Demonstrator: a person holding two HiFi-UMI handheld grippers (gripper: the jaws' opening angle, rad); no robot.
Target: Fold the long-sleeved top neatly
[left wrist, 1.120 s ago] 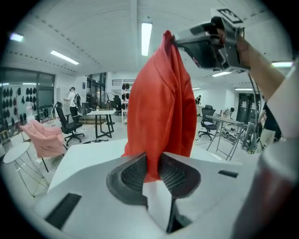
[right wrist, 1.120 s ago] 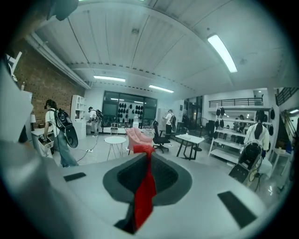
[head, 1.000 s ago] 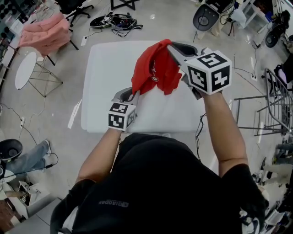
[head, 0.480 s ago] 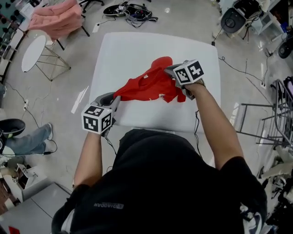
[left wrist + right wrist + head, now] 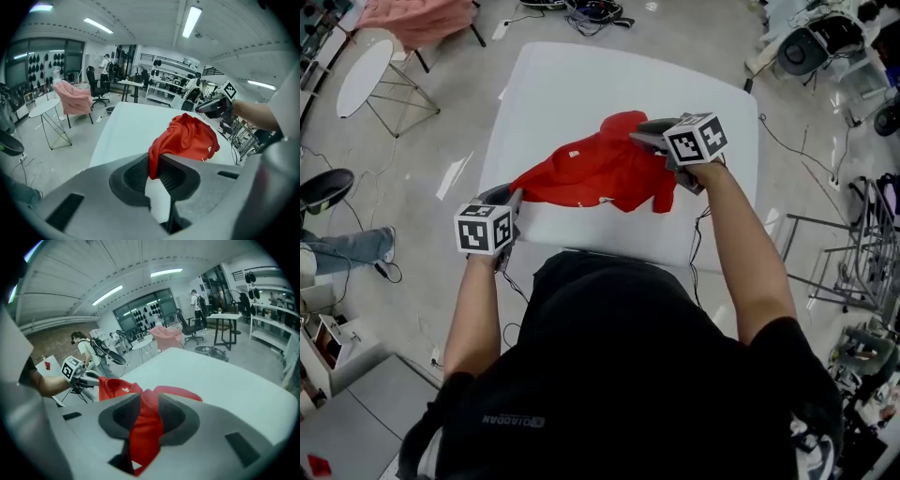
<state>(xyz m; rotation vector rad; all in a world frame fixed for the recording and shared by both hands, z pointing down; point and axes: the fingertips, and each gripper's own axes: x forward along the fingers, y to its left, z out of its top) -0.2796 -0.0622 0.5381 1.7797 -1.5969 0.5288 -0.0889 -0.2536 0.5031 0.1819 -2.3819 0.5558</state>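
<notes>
The red long-sleeved top point(image 5: 600, 173) lies bunched on the white table point(image 5: 572, 84), stretched from left to right. My left gripper point(image 5: 512, 197) is at the table's front left edge, shut on a thin edge of the top point(image 5: 187, 138); its jaws point(image 5: 154, 168) have just been closing a little more. My right gripper point(image 5: 641, 136) rests low over the top's right side. Its jaws have just been opening, and a band of red cloth point(image 5: 176, 392) still lies between the parted pads point(image 5: 147, 416).
A round white side table point(image 5: 361, 80) and a chair with a pink garment point(image 5: 422, 14) stand at the back left. Cables point(image 5: 591, 9) lie beyond the table. An office chair point(image 5: 820, 42) and a metal rack point(image 5: 862, 253) are on the right.
Both grippers came down from a raised hold to the table. The top went from hanging in the air to lying spread. The left gripper drew out to the left.
</notes>
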